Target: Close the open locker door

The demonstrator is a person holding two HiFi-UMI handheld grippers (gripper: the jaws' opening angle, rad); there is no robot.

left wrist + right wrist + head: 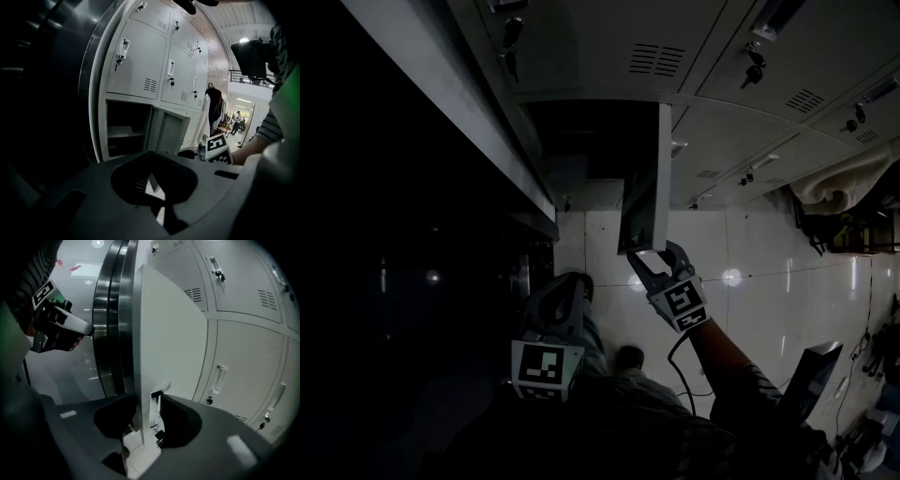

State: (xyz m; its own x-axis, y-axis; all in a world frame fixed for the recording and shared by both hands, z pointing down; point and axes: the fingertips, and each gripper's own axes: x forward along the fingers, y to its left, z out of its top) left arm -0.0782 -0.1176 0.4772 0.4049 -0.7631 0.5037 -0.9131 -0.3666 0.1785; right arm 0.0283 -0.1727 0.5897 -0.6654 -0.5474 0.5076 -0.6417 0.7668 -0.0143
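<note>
The open locker door [642,178] stands out from the grey locker bank, edge-on to me, with its dark compartment [581,141] beside it. My right gripper [652,258] is at the door's free edge. In the right gripper view the door [168,333] runs between the jaws of the right gripper [147,413], which close on its edge at the recessed handle. My left gripper [567,286] hangs lower and apart from the door, shut and holding nothing. The left gripper view shows that gripper [159,197], the door [171,133] and the compartment [124,126] beyond it.
Closed lockers [140,61] with handles and keys surround the open one. A dark steel column [112,310] rises just left of the bank. Cloth [844,183] hangs on the lockers further along. The floor [750,281] is glossy pale tile. People [236,119] stand far off.
</note>
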